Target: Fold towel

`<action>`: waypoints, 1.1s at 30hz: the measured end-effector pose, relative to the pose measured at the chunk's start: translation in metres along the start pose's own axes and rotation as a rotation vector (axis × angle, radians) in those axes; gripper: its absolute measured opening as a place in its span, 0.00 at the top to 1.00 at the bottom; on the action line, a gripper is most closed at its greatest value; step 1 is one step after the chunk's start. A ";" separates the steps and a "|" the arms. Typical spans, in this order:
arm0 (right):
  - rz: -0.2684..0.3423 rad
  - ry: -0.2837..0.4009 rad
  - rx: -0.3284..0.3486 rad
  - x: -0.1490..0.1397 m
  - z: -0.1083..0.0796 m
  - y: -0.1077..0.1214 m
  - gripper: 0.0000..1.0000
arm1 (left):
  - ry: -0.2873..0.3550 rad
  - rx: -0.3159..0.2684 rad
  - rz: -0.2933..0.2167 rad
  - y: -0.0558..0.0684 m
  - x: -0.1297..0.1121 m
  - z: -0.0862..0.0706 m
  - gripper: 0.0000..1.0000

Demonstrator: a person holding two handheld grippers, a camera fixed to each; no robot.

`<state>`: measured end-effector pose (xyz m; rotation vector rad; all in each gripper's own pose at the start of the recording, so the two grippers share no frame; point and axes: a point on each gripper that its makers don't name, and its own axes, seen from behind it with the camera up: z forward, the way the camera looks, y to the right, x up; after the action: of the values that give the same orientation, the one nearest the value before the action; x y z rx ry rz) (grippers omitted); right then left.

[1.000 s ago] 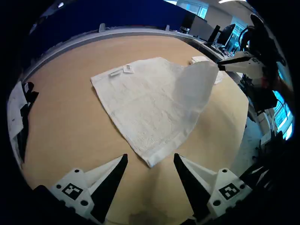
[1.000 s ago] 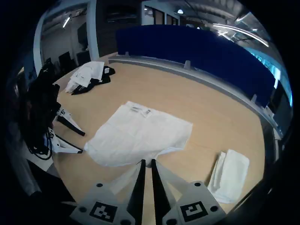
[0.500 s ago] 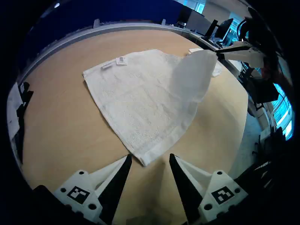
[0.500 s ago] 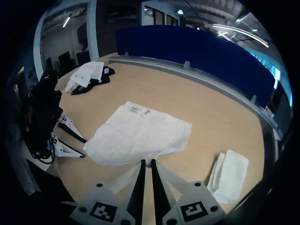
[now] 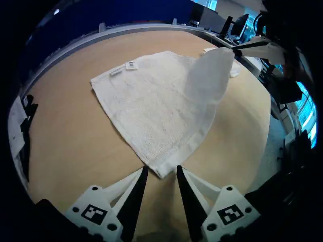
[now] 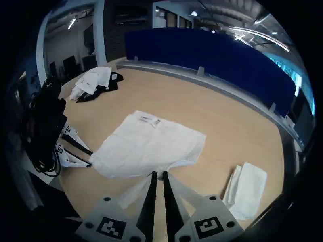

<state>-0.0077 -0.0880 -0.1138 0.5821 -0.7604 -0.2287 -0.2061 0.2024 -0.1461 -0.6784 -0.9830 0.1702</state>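
In the left gripper view we have the towel (image 5: 161, 109) spread on the table (image 5: 60, 133) ahead of the jaws, near corner between the left gripper (image 5: 161, 169) fingers. Far ahead-right of those jaws, the right gripper (image 5: 242, 48) holds the opposite corner up off the table. In the right gripper view: folded towel (image 6: 246, 189) right of the jaws, well apart from the towel; clothes pile (image 6: 95, 82) far ahead-left; partition (image 6: 210, 52) behind, along the table's far edge.

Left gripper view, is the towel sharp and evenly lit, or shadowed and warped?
Left gripper view: towel sharp, its raised corner shaded grey; the table rim bows from fisheye distortion. Right gripper view: ceiling lights streak bright, towel evenly lit.
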 end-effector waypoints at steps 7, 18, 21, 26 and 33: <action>0.001 0.000 -0.001 0.000 0.000 0.000 0.88 | -0.001 0.025 0.012 -0.005 0.001 0.002 0.60; 0.000 0.004 -0.003 0.002 0.000 0.001 0.88 | 0.000 0.050 0.009 -0.012 0.001 0.001 0.92; -0.001 0.005 -0.002 0.002 0.001 0.001 0.89 | 0.001 0.046 0.009 -0.011 0.000 -0.001 0.92; 0.000 0.007 0.001 0.004 0.000 0.000 0.88 | 0.001 0.034 -0.008 -0.009 -0.001 -0.006 0.92; -0.004 0.010 0.000 0.006 -0.001 0.001 0.89 | 0.019 0.028 -0.030 -0.010 0.009 -0.019 0.92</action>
<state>-0.0029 -0.0892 -0.1110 0.5843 -0.7493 -0.2290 -0.1873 0.1893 -0.1410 -0.6380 -0.9705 0.1506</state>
